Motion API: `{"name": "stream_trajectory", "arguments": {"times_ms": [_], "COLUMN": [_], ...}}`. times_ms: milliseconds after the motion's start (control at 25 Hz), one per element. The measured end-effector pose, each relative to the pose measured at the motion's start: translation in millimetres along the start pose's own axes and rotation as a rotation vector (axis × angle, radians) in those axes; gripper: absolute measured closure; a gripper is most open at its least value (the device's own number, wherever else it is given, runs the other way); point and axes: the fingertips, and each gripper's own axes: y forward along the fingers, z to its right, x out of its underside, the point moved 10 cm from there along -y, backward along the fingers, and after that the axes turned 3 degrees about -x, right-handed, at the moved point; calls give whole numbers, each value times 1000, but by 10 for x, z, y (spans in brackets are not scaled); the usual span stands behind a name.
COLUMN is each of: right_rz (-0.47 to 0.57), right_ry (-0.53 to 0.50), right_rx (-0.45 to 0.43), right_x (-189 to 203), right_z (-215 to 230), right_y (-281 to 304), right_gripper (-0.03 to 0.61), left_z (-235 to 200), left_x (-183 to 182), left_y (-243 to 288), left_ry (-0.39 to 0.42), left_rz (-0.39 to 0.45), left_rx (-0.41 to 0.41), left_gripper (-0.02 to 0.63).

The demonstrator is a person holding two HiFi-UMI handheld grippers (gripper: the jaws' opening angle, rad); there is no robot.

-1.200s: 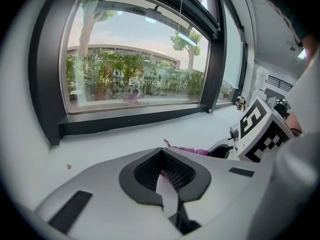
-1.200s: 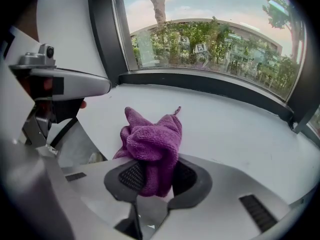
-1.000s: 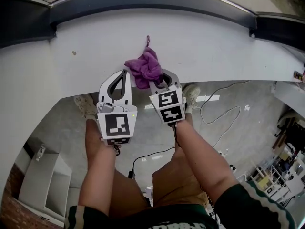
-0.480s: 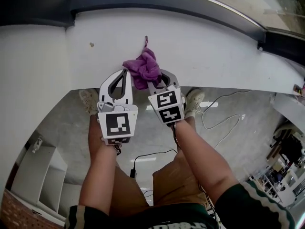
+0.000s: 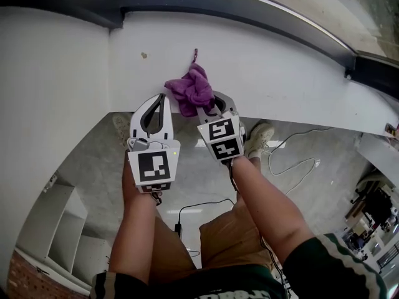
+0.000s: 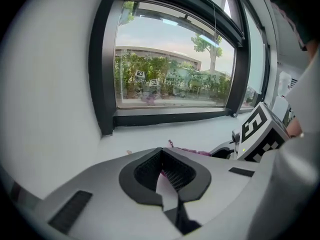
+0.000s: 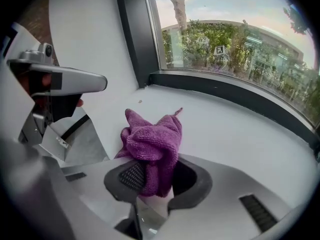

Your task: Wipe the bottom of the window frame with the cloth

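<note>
On white sill (image 5: 293, 73) | purple cloth (image 5: 192, 89) bunched | right hand-held gripper (image 5: 209, 104) clamps it | left hand-held gripper (image 5: 163, 97) closed, empty

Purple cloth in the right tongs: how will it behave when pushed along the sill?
Likely floppy: the purple cloth bunches in loose folds beyond the right tongs. Probably light: one pinch holds the whole wad. Its fuzzy pile should drag, not slide, on the white sill.

— And the cloth (image 5: 192, 90)?
— On the sill (image 5: 280, 73), between the right gripper's (image 5: 202, 108) jaws, before the window frame (image 5: 249, 8).
— And left of it?
— The left gripper (image 5: 163, 96), just beside, over the sill's near edge; the wall (image 5: 50, 104) farther left.
</note>
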Motion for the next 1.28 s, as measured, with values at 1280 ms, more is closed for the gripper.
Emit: {"name": "stream_trajectory", "arguments": {"times_ms": [1280], "right_rz": [32], "right_ry": [-255], "right_rx": [-268], "right_x": [-794], "right_z": [-1194], "right_y": [721], "right_gripper": [465], "left_z": [-988], "left_x": [445], "left_y": [-722], "left_ry": [-125], "left_rz": [-62], "left_rx": [-156], "left_gripper": [604]}}
